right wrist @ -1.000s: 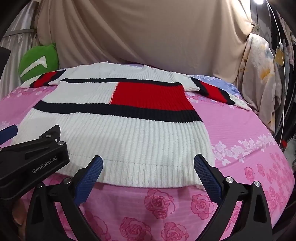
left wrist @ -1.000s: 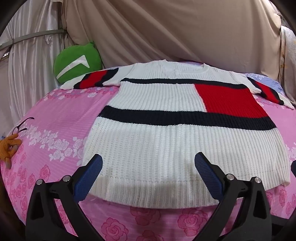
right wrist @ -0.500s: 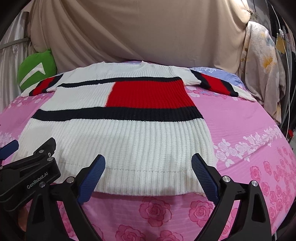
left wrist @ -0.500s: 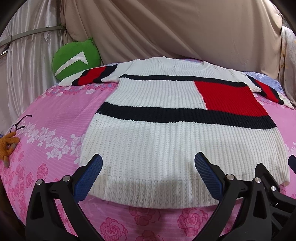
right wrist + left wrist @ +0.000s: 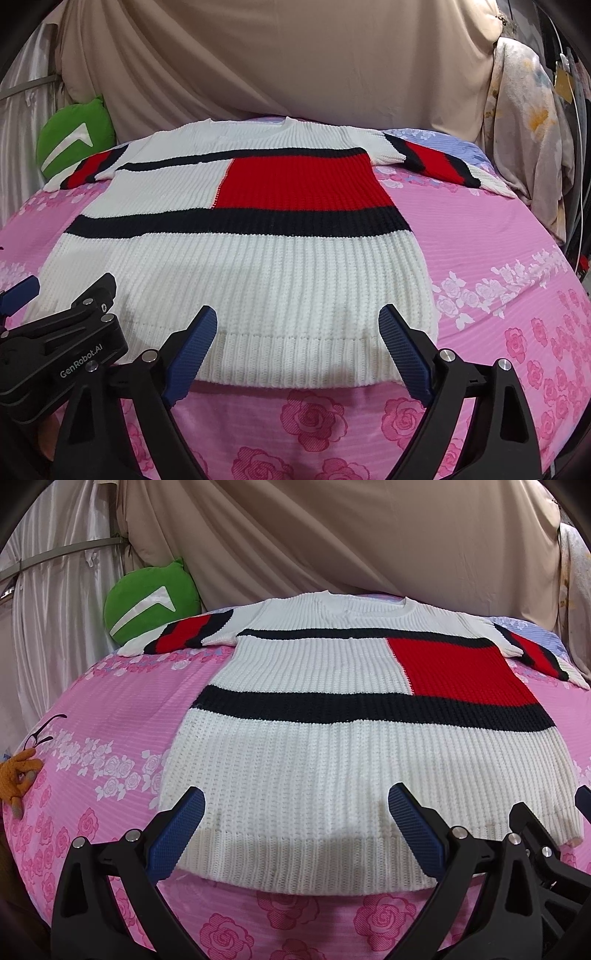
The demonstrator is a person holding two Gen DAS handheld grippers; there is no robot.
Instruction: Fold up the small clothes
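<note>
A white knit sweater (image 5: pixel 332 760) with black bands and a red block lies flat, sleeves spread, on a pink floral bedsheet (image 5: pixel 110 716). My left gripper (image 5: pixel 295 794) is open over the left part of the ribbed hem, with nothing pinched between its blue pads. My right gripper (image 5: pixel 297 314) is open over the hem's right part (image 5: pixel 295 354), also empty, its jaws slightly narrower than before. The left gripper's black body (image 5: pixel 74 343) shows at the lower left of the right wrist view. The right gripper's body (image 5: pixel 535 842) shows at the lower right of the left wrist view.
A green cushion (image 5: pixel 147 602) leans at the back left by the sleeve. Glasses (image 5: pixel 44 731) and an orange knitted item (image 5: pixel 18 779) lie at the bed's left edge. Beige drapes (image 5: pixel 295 55) hang behind, and floral cloth (image 5: pixel 528 129) hangs at the right.
The right gripper has edged forward and turned a little toward the hem, and its body has come into the left wrist view. The left gripper has stayed put. The sweater has not moved.
</note>
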